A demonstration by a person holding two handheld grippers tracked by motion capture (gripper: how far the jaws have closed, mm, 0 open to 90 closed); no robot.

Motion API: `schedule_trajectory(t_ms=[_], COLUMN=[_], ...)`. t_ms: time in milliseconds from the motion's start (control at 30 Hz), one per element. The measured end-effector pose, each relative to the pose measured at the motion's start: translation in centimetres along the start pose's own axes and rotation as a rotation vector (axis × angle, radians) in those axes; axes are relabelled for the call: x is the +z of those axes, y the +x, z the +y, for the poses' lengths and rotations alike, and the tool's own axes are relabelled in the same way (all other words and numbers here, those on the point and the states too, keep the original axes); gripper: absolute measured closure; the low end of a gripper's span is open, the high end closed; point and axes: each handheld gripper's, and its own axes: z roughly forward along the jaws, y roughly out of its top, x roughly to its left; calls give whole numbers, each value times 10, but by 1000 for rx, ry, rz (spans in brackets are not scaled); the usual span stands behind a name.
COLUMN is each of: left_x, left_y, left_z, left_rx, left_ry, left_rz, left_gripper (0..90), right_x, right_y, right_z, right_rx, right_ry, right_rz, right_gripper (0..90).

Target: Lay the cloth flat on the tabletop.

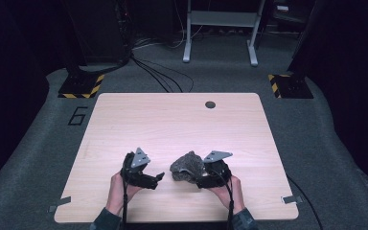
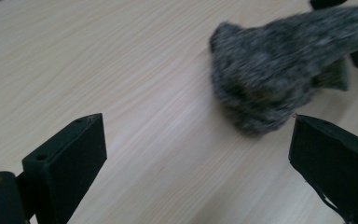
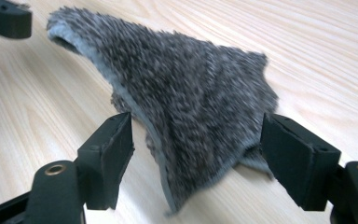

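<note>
Grey fuzzy cloth (image 3: pixel 191 116) lies between the spread right claw (image 3: pixel 196 158) (bunched up).

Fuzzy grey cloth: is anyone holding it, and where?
Nothing seems to grip it. The fuzzy grey cloth sits bunched between the right gripper's open jaws, not pinched. The left gripper is open too, just short of it.

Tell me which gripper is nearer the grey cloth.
Right. The right gripper has its open jaws either side of the grey cloth. The left gripper is open beside it, its jaws short of the cloth with bare table between.
</note>
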Motion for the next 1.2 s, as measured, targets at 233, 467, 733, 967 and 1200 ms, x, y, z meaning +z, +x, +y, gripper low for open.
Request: schedule_trajectory(t_ms=[233,467,733,967,1200], left_x=[16,23,37,37,30], left_y=[-39,-54,-51,-43,-26], left_z=[33,49,48,44,38], left_rx=[173,293,316,263,122], left_ry=[-21,-2,47,21,-50], left_rz=[-59,-63,-113,-121,-118], left_gripper=[154,299,653,822,839], right_x=[-4,-5,2,31,39], right_y=[1,-13,-47,-53,-51], right_z=[-15,-28,-26,-20,-20], right_rx=[-8,57,115,106,91], right_ry=[23,-1,12,56,88], right_rz=[12,25,-45,-8,-18], right_gripper=[265,343,513,706,874])
